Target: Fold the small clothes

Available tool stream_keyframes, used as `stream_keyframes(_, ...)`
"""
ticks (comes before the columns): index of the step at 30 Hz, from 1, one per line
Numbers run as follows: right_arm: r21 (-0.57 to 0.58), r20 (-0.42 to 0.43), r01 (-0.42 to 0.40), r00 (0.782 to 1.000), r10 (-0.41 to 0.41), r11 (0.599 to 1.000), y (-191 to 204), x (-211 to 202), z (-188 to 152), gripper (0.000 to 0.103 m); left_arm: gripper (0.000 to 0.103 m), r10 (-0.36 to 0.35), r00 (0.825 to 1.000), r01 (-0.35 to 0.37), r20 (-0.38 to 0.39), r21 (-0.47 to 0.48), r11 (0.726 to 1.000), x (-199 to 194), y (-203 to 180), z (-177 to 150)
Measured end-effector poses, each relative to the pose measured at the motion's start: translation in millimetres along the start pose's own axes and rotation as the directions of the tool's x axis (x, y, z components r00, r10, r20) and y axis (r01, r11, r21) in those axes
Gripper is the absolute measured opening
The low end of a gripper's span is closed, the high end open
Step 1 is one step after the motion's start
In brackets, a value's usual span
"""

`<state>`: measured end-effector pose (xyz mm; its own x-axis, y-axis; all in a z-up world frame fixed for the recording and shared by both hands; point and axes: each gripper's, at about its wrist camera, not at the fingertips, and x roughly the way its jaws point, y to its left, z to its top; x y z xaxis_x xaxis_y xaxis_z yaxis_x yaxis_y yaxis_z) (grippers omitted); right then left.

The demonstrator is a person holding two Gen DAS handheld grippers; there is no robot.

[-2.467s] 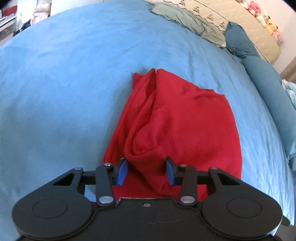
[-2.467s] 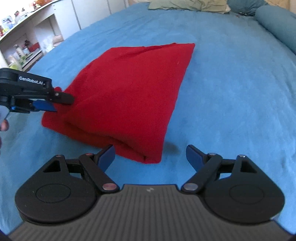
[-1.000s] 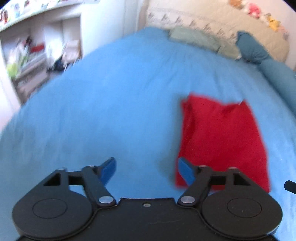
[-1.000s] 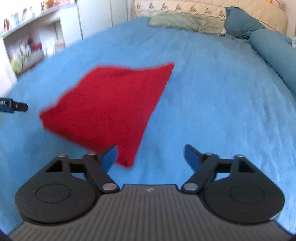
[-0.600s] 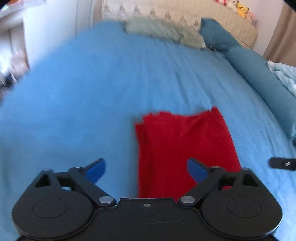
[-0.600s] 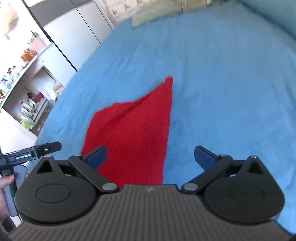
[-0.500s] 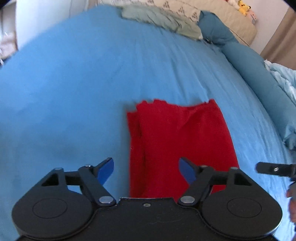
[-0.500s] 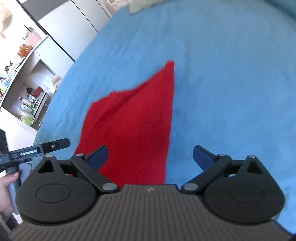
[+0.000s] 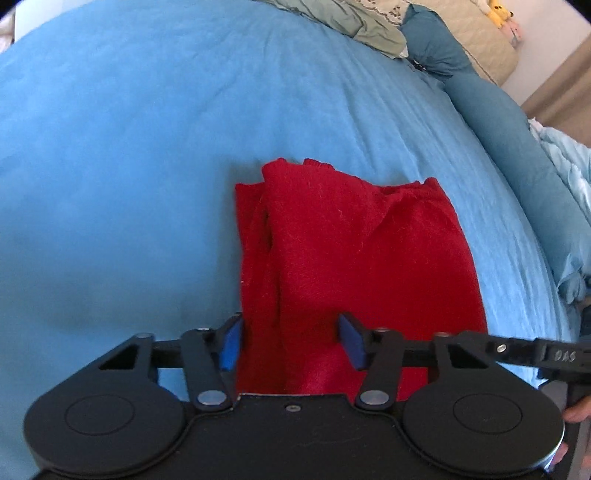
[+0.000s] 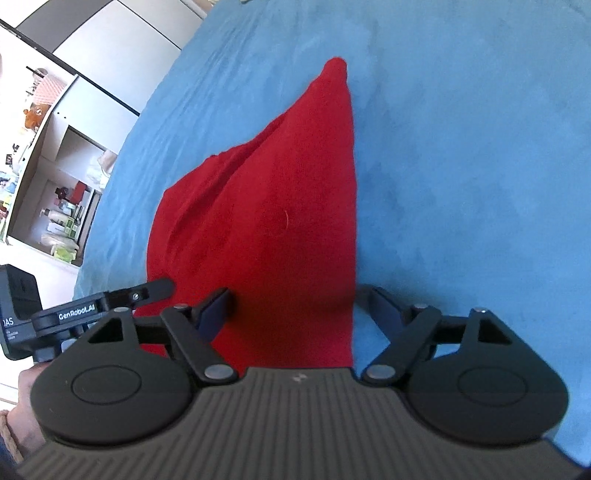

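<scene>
Your left gripper point(image 9: 290, 338) sits low over the near edge of the folded red garment point(image 9: 354, 254), its blue-padded jaws apart, straddling the garment's left portion where a doubled fold runs away from you; the left pad stands right at the cloth's left edge and the right pad over the red fabric. The garment lies flat on the blue bedsheet point(image 9: 129, 147), roughly rectangular, with its far edge a little ragged. Your right gripper point(image 10: 295, 306) is also spread wide, its jaws bracketing the near end of the same garment, with the right finger just past the cloth's straight right edge on bare sheet. In the right wrist view the other tool's finger reads "GenRobot.AI", and the partial letters "DAS" show on its body at the far left. Far off on the bed lie a grey-green pillow point(image 9: 354, 22), a teal bolster point(image 9: 495, 122) and a cream headboard point(image 9: 476, 33); open shelves point(image 10: 55, 206) with small items stand to the left.
</scene>
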<state>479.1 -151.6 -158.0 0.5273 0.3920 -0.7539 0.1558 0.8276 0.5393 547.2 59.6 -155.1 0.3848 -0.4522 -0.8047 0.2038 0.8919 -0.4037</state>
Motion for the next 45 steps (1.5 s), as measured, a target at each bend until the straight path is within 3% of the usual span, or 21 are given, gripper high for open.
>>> stream_keyframes(8,-0.027,0.013,0.010,1.000,-0.010,1.000,10.3,1.5,4.0,0.046,0.028,0.019,1.000,-0.019,0.004,0.022,1.000,-7.2,-13.5,0.6)
stream_keyframes(11,-0.050,0.045,0.015,0.999,-0.013,0.999,19.5,-10.0,2.9,0.041,0.025,0.051,0.998,-0.053,0.030,0.057,0.997,-17.9,-27.9,-0.6)
stream_keyframes(20,-0.082,0.140,-0.035,0.989,0.046,0.996,21.1,-109.3,-18.6,0.040,0.023,0.014,0.996,-0.025,0.084,0.136,0.990,-73.5,-101.1,-37.7)
stream_keyframes(27,-0.068,0.108,0.044,0.994,-0.037,0.997,-31.3,-189.8,-68.0,0.040,0.023,-0.010,0.997,-0.002,0.077,0.159,0.987,-77.0,-175.5,-116.8)
stream_keyframes(31,-0.062,0.090,0.110,0.990,-0.105,0.992,-81.4,-188.3,-105.0,0.040,0.018,0.029,0.996,-0.045,0.090,0.182,0.982,-47.8,-192.6,-162.7)
stream_keyframes(34,-0.023,0.110,0.076,0.991,-0.073,0.997,-115.1,-177.1,-124.7,0.043,0.018,0.072,0.988,-0.099,0.140,0.198,0.975,-37.2,-194.6,-185.1)
stream_keyframes(45,-0.176,0.226,0.027,0.974,0.014,0.984,-127.7,-171.0,-143.5,0.051,0.025,0.068,0.956,-0.133,0.285,0.216,0.967,-28.8,-198.1,-207.0)
